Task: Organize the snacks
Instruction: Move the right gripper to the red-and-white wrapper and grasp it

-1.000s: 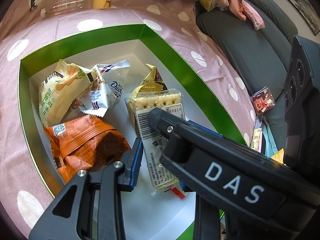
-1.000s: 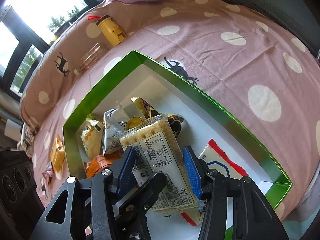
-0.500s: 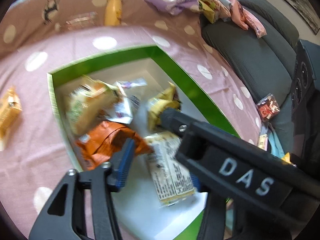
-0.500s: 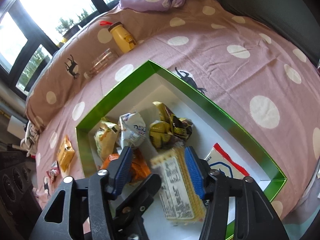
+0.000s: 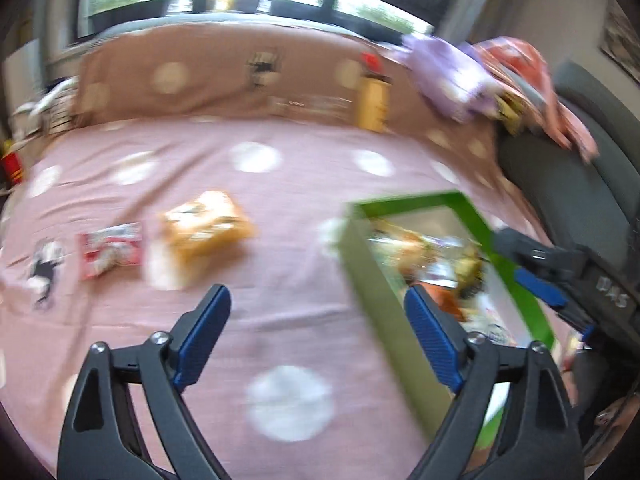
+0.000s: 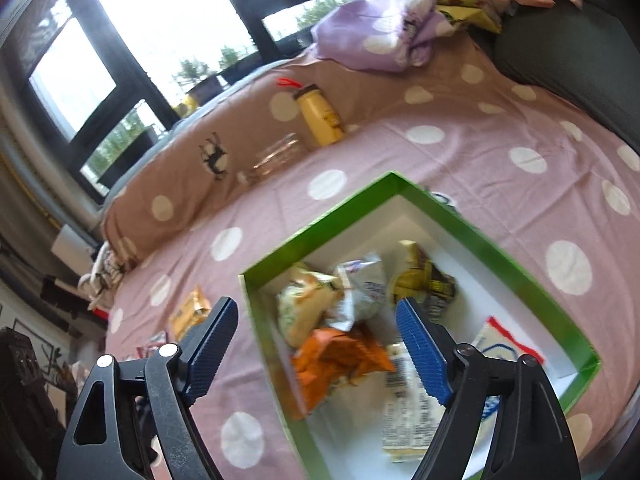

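A green-rimmed white box (image 6: 472, 224) lies on the pink dotted bedspread and holds several snack packs, among them an orange bag (image 6: 340, 356) and a cracker pack (image 6: 404, 412). My right gripper (image 6: 320, 344) is open and empty above the box's left wall. My left gripper (image 5: 316, 332) is open and empty over the bedspread, left of the box (image 5: 376, 280). A yellow snack pack (image 5: 204, 228) and a red-and-white pack (image 5: 112, 248) lie on the bedspread ahead of it. The right gripper (image 5: 544, 292) shows at the far right of the left wrist view.
A yellow bottle (image 6: 320, 120) and a clear glass (image 6: 276, 156) lie near the brown pillow. A purple dotted cloth (image 6: 376, 36) and more packs are heaped at the back right. A grey sofa (image 5: 568, 192) borders the right side. The left wrist view is blurred.
My right gripper let go of the cracker pack, which now lies in the box, and it rose and opened wide. My left gripper swung left, away from the box, toward the loose packs.
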`<action>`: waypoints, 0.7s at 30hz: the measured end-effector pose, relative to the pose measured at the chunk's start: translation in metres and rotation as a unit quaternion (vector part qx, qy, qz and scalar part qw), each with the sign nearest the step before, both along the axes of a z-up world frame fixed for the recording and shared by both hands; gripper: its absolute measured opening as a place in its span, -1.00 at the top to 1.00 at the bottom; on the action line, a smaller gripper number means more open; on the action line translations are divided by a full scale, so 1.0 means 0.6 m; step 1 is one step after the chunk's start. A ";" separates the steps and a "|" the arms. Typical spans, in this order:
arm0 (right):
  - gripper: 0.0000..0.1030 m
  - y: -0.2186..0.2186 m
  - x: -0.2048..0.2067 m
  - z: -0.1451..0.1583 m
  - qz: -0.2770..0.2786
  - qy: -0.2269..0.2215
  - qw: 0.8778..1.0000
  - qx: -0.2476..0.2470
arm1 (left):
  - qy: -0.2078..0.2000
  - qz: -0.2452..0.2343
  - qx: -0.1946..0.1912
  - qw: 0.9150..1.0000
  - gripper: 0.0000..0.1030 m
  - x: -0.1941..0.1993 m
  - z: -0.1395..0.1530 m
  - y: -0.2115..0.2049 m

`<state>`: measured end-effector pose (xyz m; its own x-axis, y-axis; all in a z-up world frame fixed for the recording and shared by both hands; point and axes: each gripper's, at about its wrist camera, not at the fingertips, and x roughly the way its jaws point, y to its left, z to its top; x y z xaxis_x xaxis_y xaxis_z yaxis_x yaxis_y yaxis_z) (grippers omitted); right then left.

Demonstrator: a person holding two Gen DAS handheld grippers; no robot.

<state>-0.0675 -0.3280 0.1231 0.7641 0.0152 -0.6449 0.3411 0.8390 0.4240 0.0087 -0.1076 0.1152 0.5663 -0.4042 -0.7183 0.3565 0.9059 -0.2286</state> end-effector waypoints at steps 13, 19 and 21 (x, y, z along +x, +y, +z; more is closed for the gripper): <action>-0.69 0.206 0.107 -0.010 0.157 0.007 0.988 -0.008 | 0.069 0.296 0.061 0.951 -0.94 0.051 -0.086 0.321; -0.69 0.362 0.205 -0.043 0.247 0.064 0.966 -0.034 | 0.099 0.341 -0.015 0.935 -0.94 0.046 -0.097 0.405; -0.69 0.402 0.238 -0.060 0.266 0.090 0.958 -0.052 | 0.104 0.338 -0.028 0.935 -0.94 0.049 -0.097 0.409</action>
<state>0.0754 -0.0869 0.0874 0.5424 0.2999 -0.7848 -0.0875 0.9492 0.3022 0.0381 0.1380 0.0573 0.5563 -0.0446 -0.8298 -0.3516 0.8921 -0.2837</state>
